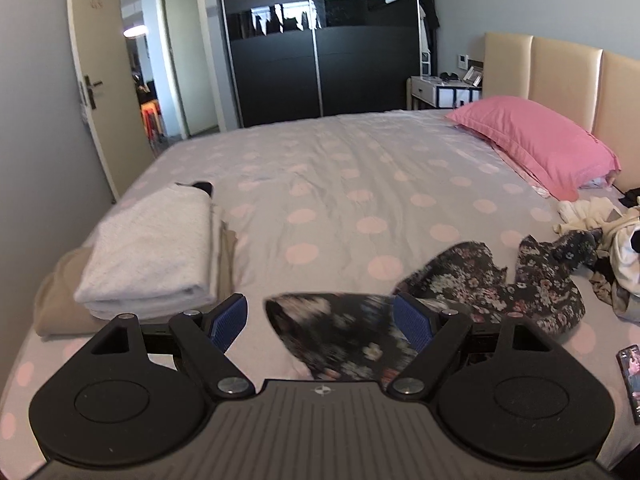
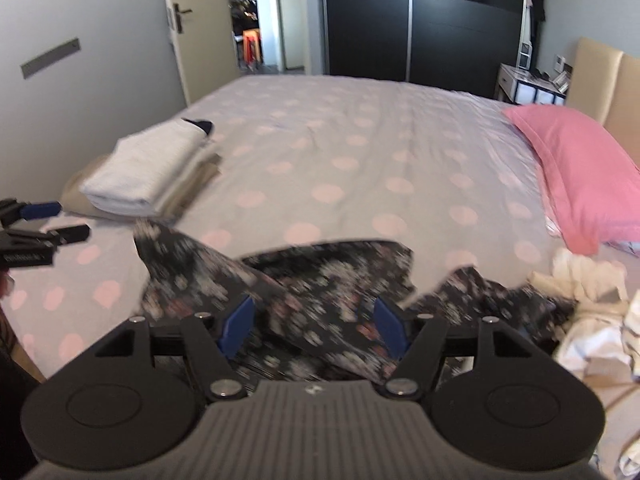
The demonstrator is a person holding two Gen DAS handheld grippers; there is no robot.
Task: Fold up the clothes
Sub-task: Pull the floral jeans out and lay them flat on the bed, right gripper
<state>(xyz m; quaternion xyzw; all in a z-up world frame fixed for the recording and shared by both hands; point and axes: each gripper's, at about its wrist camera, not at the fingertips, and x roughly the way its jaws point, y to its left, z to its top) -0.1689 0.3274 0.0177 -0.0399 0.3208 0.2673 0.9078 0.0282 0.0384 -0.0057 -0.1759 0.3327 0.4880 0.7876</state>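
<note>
Floral garment (image 1: 480,284), dark with small flowers, lies crumpled on the near right part of the bed (image 1: 340,168), one corner lifted and blurred at the near edge. Left gripper (image 1: 320,322): jaws wide, the lifted corner between them and close against the right-hand pad; no clamp visible. Right gripper (image 2: 316,326): jaws wide, cloth beneath and between them, pads not pressing it.

Folded stack (image 1: 148,256), pale top over beige, sits at the near left. Unsorted heap (image 1: 616,248) of light clothes lies to the right, below the pink pillow (image 1: 536,140).

Step in hand, as judged: the garment has been brought to the working patch and is not yet laid flat. Next move likely calls for pinching two corners and drawing them apart to spread the cloth before any fold.
</note>
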